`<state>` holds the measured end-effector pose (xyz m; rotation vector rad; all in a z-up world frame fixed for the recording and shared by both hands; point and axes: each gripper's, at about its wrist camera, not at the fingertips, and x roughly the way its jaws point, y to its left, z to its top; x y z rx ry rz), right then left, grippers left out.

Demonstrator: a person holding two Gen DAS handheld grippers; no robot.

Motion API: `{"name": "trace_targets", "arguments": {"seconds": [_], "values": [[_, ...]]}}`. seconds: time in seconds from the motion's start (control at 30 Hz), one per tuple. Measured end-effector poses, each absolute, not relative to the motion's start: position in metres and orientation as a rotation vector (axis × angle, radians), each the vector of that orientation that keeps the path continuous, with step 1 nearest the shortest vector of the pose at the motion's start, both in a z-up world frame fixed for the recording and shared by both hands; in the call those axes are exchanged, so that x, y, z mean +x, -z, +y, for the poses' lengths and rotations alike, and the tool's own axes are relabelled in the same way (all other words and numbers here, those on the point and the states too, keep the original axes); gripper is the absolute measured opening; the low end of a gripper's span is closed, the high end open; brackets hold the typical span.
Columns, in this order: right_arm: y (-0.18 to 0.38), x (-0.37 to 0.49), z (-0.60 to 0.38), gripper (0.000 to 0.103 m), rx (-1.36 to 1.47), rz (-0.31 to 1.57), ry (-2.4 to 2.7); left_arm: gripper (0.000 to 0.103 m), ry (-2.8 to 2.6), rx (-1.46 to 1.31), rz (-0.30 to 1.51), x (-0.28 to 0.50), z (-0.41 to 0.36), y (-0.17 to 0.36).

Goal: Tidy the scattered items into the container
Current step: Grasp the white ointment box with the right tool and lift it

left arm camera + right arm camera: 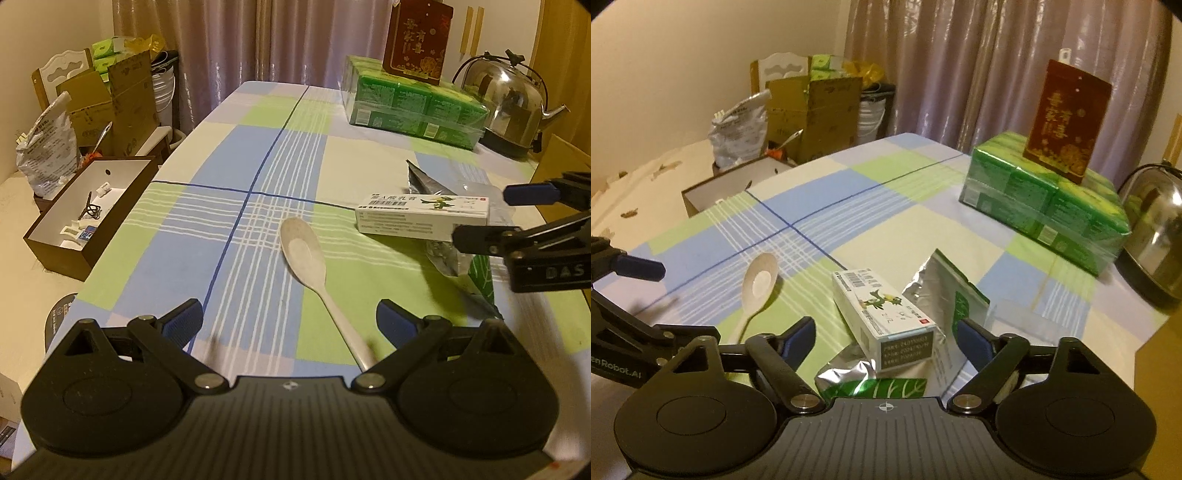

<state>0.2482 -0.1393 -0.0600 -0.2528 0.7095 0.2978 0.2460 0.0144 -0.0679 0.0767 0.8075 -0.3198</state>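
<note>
My right gripper (884,341) was spread wide around the near end of a small white cardboard box (886,315), not touching it. The box lay on a crinkly silver foil bag (932,291) on the checked cloth (886,206). My left gripper (289,323) was spread wide too, holding nothing, over the thin handle of a smooth pale spoon (303,254). The brown container (90,212), white inside, sat past the left edge of the table, with small bits in it.
</note>
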Motion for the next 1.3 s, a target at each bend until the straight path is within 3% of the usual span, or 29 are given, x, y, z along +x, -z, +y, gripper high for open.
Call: {"name": "trace_targets", "arguments": {"seconds": [0.13,0.23,0.5,1.13,1.17,1.27,1.3], "values": [[0.067,0.254,-0.138,0.07,-0.282,0.721,-0.289,0.098,0.321,0.08,0.805,0.252,0.014,0.071],[0.069,0.256,-0.139,0.045,-0.287,0.728,-0.268,0.098,0.319,0.073,0.807,0.255,0.014,0.074],[0.057,0.239,-0.126,0.036,-0.212,0.729,-0.253,0.098,0.307,0.065,0.818,0.254,0.018,0.078],[0.096,0.183,-0.104,0.036,-0.164,0.789,-0.313,0.098,0.284,0.064,0.809,0.26,0.033,0.07],[0.097,0.185,-0.104,0.037,-0.157,0.789,-0.316,0.098,0.283,0.064,0.81,0.261,0.033,0.07],[0.099,0.193,-0.105,0.055,-0.138,0.78,-0.314,0.098,0.279,0.063,0.816,0.262,0.033,0.073],[0.099,0.195,-0.105,0.056,-0.129,0.777,-0.314,0.098,0.279,0.062,0.818,0.262,0.033,0.073]]}}
